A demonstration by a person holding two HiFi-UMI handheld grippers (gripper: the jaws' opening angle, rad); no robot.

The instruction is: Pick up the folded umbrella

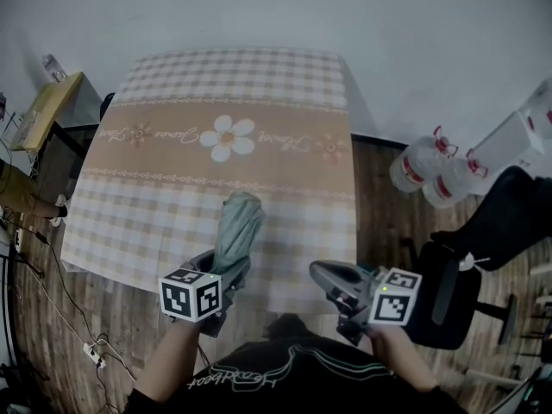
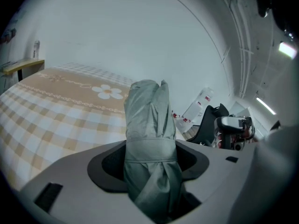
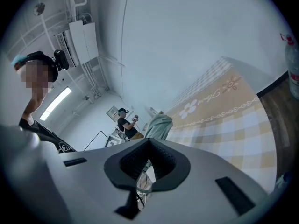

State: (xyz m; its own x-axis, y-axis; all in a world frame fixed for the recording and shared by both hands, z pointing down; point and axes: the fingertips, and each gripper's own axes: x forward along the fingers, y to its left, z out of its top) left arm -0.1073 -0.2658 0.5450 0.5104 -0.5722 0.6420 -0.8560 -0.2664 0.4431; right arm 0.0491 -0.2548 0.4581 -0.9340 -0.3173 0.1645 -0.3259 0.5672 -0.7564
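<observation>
A grey-green folded umbrella [image 1: 238, 228] is clamped by its strapped lower part in my left gripper [image 1: 222, 270], near the front edge of the checked tablecloth [image 1: 172, 197]. In the left gripper view the umbrella [image 2: 148, 125] fills the gap between the jaws and points up and away over the cloth, and my left gripper [image 2: 149, 164] is shut on it. Off the table's front right corner, my right gripper [image 1: 330, 281] holds nothing. Its jaws meet at the tips in the right gripper view [image 3: 148, 141], and the umbrella [image 3: 160, 124] shows beyond them.
The cloth has a white flower [image 1: 227, 136] at its middle. Large water bottles [image 1: 423, 166] and a black chair [image 1: 483, 231] stand on the wooden floor at right. A wooden shelf [image 1: 47, 110] and cables [image 1: 86, 348] are at left. A person [image 3: 126, 122] stands far off.
</observation>
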